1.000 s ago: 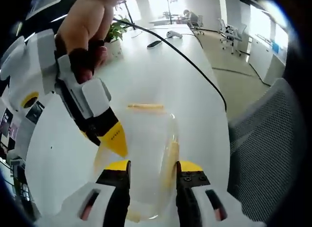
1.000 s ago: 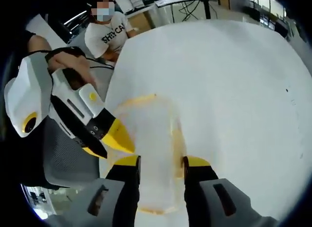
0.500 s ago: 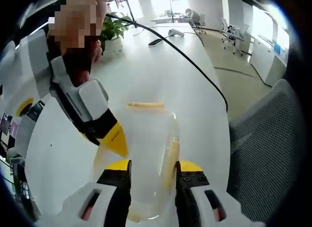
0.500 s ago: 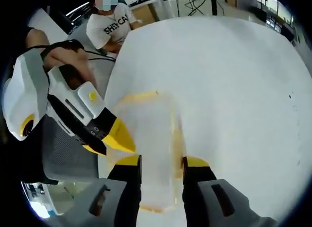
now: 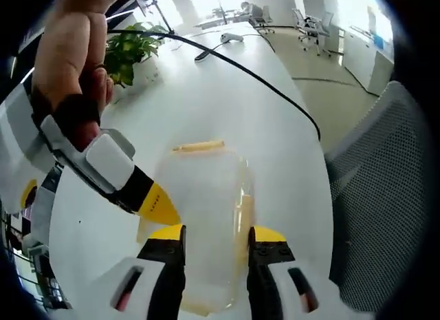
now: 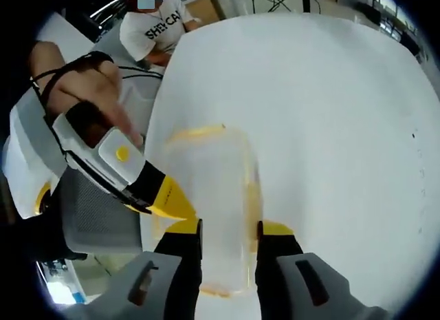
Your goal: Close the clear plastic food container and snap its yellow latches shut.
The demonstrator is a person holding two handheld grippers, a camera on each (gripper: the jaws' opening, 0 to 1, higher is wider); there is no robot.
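A clear plastic food container (image 5: 206,217) lies on the white table (image 5: 227,107), its lid down. One yellow latch (image 5: 198,146) is on its far end, another (image 5: 244,210) on its right side. My left gripper (image 5: 215,232) stands open over the near end, jaws straddling the lid. The right gripper's yellow fingertip (image 5: 159,204) touches the container's left edge. In the right gripper view the container (image 6: 213,189) shows its far latch (image 6: 196,133) and side latch (image 6: 253,196). My right gripper (image 6: 228,227) is open over it. The left gripper's fingertip (image 6: 168,199) meets the left edge.
A black cable (image 5: 275,86) runs across the table, with a potted plant (image 5: 130,55) at the far left. A grey mesh chair (image 5: 378,189) stands beside the table's right edge. A seated person (image 6: 155,31) is behind the table's far end.
Both views have shifted a little with the hands. The other gripper leans lower in each view, its tip staying at the container's left edge. The container has not moved.
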